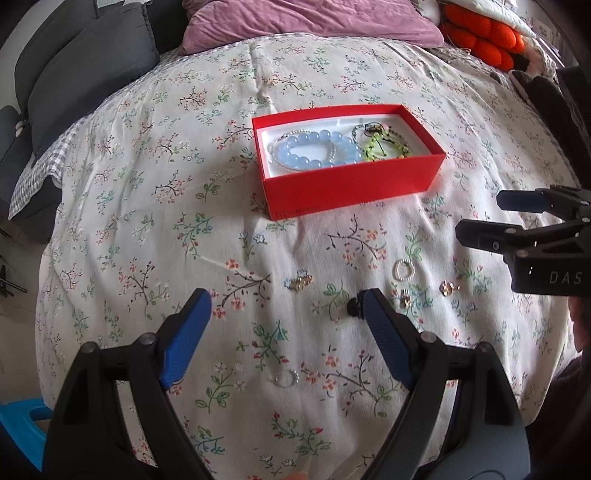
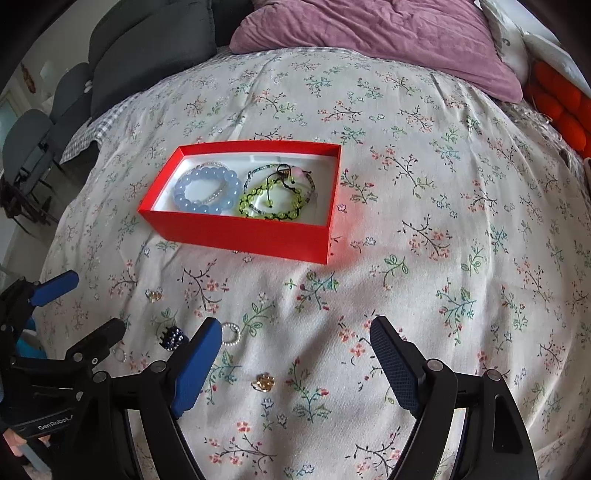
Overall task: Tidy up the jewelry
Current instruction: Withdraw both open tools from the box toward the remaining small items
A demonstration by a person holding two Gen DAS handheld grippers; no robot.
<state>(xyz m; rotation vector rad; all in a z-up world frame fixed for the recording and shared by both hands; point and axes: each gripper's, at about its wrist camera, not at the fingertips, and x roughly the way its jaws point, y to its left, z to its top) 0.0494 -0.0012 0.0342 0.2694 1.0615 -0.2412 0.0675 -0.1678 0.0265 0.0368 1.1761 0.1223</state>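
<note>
A red box (image 1: 351,188) (image 2: 236,230) sits on the floral bedspread and holds a blue bead bracelet (image 1: 314,149) (image 2: 207,188) and green cord bracelets (image 1: 384,144) (image 2: 273,201). Small pieces lie loose in front of it: a gold charm (image 1: 300,282) (image 2: 264,382), a pearl ring (image 1: 402,270) (image 2: 231,333), a clear bead ring (image 1: 286,377), a dark clip (image 1: 354,307) (image 2: 173,338), and gold earrings (image 1: 448,287). My left gripper (image 1: 286,306) is open above the bedspread near the clear ring. My right gripper (image 2: 295,332) is open above the gold charm.
A purple pillow (image 2: 388,40) and an orange cushion (image 1: 484,33) lie at the head of the bed. Grey cushions (image 1: 85,70) are at the left. A blue object (image 1: 18,424) is at the bed's lower left edge.
</note>
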